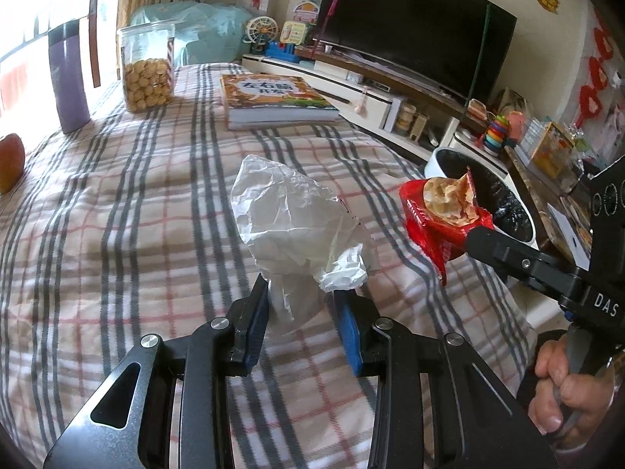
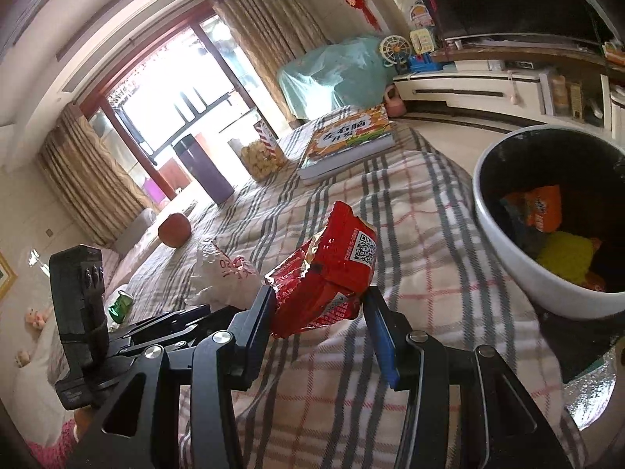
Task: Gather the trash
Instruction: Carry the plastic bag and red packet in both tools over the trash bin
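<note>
In bin (image 2: 508, 273): wrappers already. Over checked surface (image 1: 117, 215): left gripper (image 1: 300, 312) jaws clamping paper bag (image 1: 289, 215), right gripper (image 2: 318, 312) jaws clamping red wrapper (image 2: 332, 273); both undropped.

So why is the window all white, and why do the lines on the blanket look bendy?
In the right wrist view daylight overexposes the window; it also washes out the left wrist view's left edge. The fisheye lenses curve the plaid blanket and darken the corners. The hand at the edge looks slightly soft.
</note>
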The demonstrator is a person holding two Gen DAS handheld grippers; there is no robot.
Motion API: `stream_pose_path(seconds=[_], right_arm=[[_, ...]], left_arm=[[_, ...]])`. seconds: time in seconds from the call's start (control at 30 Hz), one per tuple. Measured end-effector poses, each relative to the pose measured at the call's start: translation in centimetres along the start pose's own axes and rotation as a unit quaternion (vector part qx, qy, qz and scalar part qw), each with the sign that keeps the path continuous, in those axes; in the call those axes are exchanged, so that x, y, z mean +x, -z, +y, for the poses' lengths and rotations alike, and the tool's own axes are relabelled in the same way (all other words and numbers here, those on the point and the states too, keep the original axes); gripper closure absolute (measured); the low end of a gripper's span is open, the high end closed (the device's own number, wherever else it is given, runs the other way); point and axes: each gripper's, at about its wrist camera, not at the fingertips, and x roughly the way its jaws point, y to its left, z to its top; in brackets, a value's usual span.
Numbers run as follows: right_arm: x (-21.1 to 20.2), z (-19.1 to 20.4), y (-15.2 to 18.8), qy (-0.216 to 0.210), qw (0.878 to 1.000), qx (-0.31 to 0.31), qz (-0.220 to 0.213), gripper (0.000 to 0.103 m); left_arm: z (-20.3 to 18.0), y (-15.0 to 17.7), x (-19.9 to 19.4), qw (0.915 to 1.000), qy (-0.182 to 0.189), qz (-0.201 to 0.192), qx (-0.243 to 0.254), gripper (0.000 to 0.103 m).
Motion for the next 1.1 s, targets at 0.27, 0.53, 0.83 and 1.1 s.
stream_pose_path(seconds=[0.27, 0.53, 0.83, 1.1], right_arm=[[-1.9, -1.1, 0.2, 0.003, 1.000, 0.008, -0.015, 0.056], [-4.0, -2.7, 0.2, 0.010, 0.999, 0.022, -0.031, 0.056], [-5.7, -4.5, 0.1, 0.023, 0.998, 0.038, -0.047, 0.056], [-6.7, -5.8, 0.1, 0.035, 0.996, 0.050, -0.059, 0.056]], left_arm=[[-2.4, -0.2, 0.2, 0.9997, 0.008, 0.003, 0.021, 0.071], [-4.8, -0.4, 0.8, 0.9989, 0.020, 0.008, 0.043, 0.071], [-7.2, -0.7, 1.4, 0.9975, 0.035, 0.010, 0.061, 0.071], [-8.9, -1.2, 1.8, 0.9960, 0.046, 0.012, 0.076, 0.071]])
